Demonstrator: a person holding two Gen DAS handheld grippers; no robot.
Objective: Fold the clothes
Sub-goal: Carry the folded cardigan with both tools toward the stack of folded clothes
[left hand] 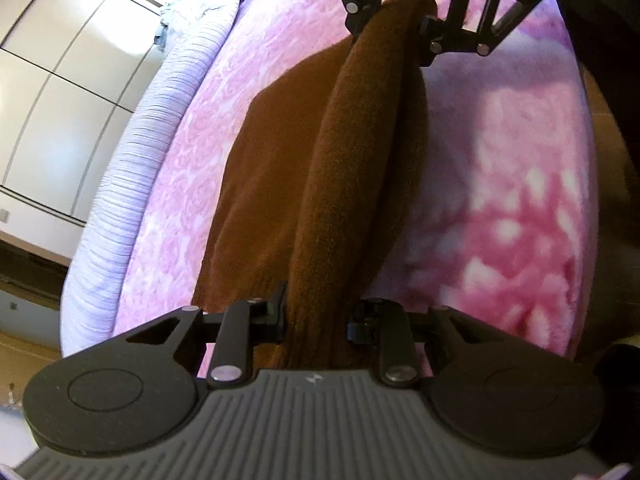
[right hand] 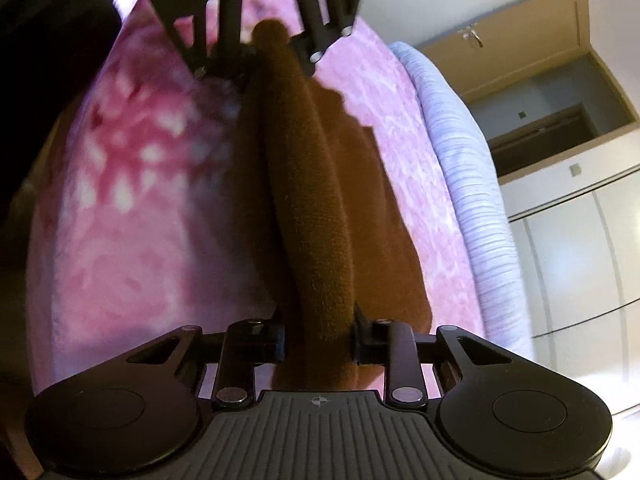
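Note:
A brown knit garment is stretched taut between my two grippers above a pink bed, with its lower part hanging down onto the bedspread. My left gripper is shut on one end of it. My right gripper is shut on the other end of the garment. Each gripper shows at the top of the other's view: the right one in the left wrist view, the left one in the right wrist view. The clamped edges are hidden between the jaws.
The bed has a pink patterned bedspread with a darker pink flower blanket and a lilac ribbed edge. White wardrobe doors stand beyond it. A wooden door frame shows in the right wrist view.

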